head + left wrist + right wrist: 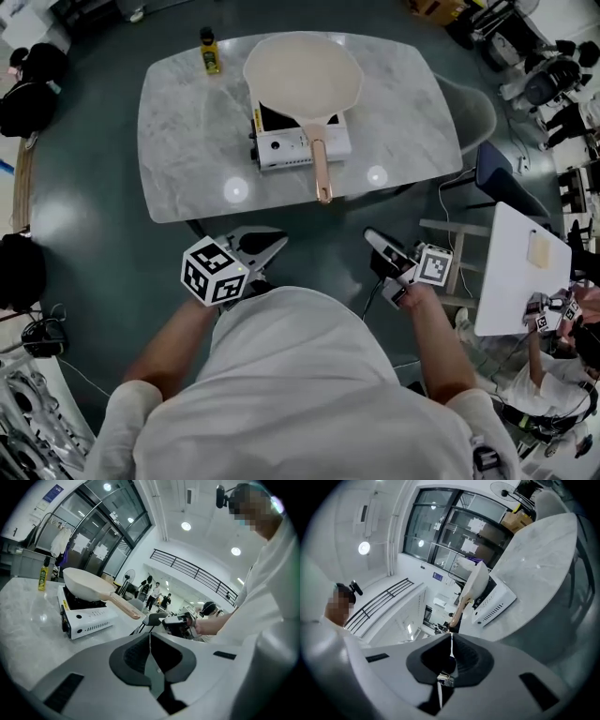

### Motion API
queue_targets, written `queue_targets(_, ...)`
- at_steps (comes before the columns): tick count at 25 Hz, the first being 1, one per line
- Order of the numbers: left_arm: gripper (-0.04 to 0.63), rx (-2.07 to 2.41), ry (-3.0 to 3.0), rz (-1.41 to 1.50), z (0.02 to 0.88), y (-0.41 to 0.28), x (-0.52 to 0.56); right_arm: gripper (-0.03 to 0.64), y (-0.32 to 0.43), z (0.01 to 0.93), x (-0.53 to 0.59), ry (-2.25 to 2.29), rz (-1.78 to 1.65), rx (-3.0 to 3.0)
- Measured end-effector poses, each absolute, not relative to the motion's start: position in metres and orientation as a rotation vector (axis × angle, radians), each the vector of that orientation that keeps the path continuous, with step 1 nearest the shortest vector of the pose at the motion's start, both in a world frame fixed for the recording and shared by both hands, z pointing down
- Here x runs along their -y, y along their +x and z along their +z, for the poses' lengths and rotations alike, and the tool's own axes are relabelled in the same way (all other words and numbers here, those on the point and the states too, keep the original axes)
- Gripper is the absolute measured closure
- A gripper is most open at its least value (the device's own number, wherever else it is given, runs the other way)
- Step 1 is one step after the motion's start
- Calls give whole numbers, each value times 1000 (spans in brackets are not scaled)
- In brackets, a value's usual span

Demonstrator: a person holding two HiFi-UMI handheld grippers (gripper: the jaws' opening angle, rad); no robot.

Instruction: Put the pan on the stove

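Observation:
A cream pan [302,75] sits on the white portable stove [291,145] at the middle of the marble table [187,122]. Its pale wooden handle [322,169] points toward me and reaches past the stove's front. Both grippers hang off the table's near edge, apart from the pan. My left gripper [279,242] is shut and holds nothing. My right gripper [370,234] is shut and empty too. The left gripper view shows the pan [86,584] and stove [86,616] beyond its closed tips [150,633]. In the right gripper view the pan [477,584] appears tilted, far ahead of the shut tips [451,637].
A yellow bottle [210,52] stands at the table's back left. A grey chair [469,112] is at the table's right end. A small white table [520,267] stands to my right, with another person [562,366] beside it. Dark floor lies between me and the table.

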State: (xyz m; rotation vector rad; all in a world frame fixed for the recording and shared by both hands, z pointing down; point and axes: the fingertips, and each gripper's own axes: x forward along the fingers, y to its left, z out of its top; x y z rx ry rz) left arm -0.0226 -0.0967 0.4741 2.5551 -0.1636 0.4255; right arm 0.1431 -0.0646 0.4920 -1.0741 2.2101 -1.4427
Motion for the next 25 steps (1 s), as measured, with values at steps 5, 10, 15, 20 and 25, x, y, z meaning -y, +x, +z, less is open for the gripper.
queue_targets(5,574,195,2581,409,465,12,61,612,133,498,20,-1148,-1453,-2437)
queue_targets(10,575,276,2594,392,459,34,26,611,133,491,-17,-1193,-1300,-2682)
queue_targets(15,575,365,2547,338,458,38,-5,611,141,501,-48,-1225,-1206,-2781)
queue_targets(20,575,413,2542,374,463,34,-39,611,147,511,-75,-1249,-1196,-2777)
queue_targets(25,575,435,2550,405,467,29,-61,611,143,509,-94,-1249,-1139,-2815)
